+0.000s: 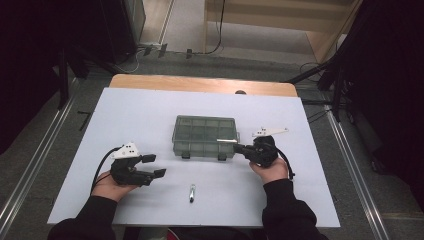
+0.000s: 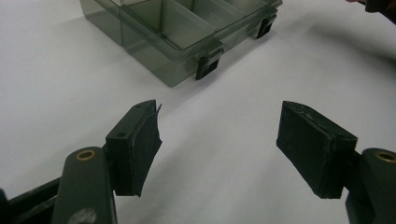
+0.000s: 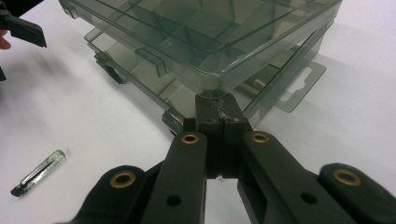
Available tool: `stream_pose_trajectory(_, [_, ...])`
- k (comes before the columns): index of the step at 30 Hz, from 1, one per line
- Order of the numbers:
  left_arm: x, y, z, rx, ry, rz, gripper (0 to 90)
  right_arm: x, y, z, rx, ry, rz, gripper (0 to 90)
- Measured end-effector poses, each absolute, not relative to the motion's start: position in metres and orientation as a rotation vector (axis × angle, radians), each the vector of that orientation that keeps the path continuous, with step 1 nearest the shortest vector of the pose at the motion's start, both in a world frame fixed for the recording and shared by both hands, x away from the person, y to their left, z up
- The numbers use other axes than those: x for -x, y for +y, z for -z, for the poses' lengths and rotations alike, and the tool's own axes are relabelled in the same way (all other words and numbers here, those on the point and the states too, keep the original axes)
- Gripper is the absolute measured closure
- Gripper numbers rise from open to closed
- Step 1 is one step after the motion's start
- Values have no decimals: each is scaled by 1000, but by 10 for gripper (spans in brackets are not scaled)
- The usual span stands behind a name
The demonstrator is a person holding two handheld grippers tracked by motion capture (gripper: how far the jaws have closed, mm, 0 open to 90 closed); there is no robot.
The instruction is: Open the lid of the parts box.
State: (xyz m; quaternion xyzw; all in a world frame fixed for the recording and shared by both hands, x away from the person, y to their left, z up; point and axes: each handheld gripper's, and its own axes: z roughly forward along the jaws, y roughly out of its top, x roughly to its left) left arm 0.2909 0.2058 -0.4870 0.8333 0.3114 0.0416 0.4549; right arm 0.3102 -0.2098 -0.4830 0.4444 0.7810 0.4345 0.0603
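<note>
A smoky clear compartment box [image 1: 205, 132] stands in the middle of the white table. In the right gripper view its lid [image 3: 210, 37] sits lifted a little above the tray at the near corner. My right gripper [image 3: 217, 105] is shut, its tips touching that lid corner; whether they pinch the rim I cannot tell. In the high view it [image 1: 236, 148] meets the box's front right corner. My left gripper [image 1: 155, 165] rests at the left, open, nothing between its pads [image 2: 219, 144], pointing toward the box [image 2: 177, 28].
A small clear tube with a dark end [image 1: 192, 192] lies on the white table [image 1: 150, 110] in front of the box, also seen as the tube [image 3: 39, 171] in the right gripper view. Two dark latches [image 2: 208, 65] line the box's front. A wooden strip [image 1: 200, 84] borders the far side.
</note>
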Motion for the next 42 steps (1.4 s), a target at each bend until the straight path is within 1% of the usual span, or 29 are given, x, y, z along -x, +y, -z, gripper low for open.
stream_pose_trajectory(16, [-303,197,487,-2069,773,-68,293,-323,-209,473,-1339,2374,-1334,900])
stream_pose_trajectory(28, [-308,198,485,-2064,785,-100,293,-330,-203,469,-1314,2389,-1360,900])
stream_pose_trajectory(42, [-325,185,478,-2071,764,-85,293,-334,-204,465,-1308,2380,-1377,900])
